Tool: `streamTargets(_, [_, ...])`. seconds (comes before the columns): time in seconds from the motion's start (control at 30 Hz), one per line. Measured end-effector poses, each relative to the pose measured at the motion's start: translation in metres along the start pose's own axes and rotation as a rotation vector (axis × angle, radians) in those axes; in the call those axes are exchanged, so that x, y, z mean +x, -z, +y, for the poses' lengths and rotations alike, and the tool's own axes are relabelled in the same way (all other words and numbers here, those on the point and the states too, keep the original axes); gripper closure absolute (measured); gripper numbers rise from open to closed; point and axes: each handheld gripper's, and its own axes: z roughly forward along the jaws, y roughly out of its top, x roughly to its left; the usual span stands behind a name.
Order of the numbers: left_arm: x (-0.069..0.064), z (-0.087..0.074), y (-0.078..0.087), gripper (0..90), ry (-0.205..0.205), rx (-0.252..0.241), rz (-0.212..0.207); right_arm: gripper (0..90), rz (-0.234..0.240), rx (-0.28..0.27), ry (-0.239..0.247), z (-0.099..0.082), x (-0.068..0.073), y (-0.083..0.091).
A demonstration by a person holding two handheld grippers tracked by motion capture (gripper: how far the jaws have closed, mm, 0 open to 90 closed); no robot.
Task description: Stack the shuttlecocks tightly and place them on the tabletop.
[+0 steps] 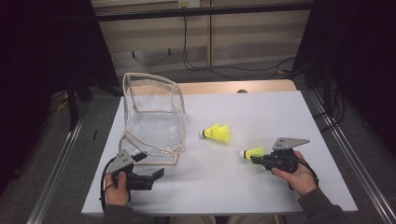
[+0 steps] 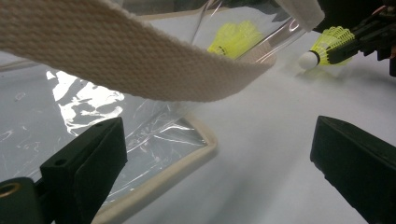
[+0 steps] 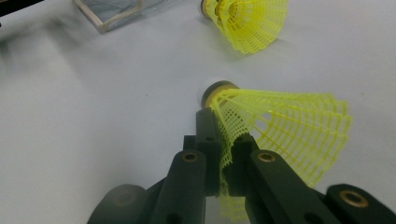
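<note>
A clear plastic bag (image 1: 152, 116) with beige trim stands open at the table's left. Its woven strap (image 2: 116, 56) hangs across the left gripper view. My left gripper (image 1: 158, 173) (image 2: 219, 140) rests just in front of the bag's near corner, jaws wide open with nothing between them. My right gripper (image 1: 259, 158) (image 3: 222, 140) is shut on the mesh skirt of a yellow shuttlecock (image 1: 253, 152) (image 3: 289, 130) (image 2: 327, 44), cork end pointing left, low over the table. A second yellow shuttlecock (image 1: 218, 133) (image 3: 250, 21) lies loose on the table between the bag and my right gripper.
The white table sheet (image 1: 261, 107) has a wooden edge at the back. Metal rails (image 1: 56, 163) run along both sides of the table. Black cables (image 1: 219, 70) lie on the floor behind it.
</note>
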Motion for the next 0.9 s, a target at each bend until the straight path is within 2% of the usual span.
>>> streamTargets(0.9, [-0.0002, 0.0001, 0.0000, 3.6, -0.002, 0.000, 0.001, 87.6, -0.029, -0.009, -0.003, 0.0103, -0.0051, -0.0050])
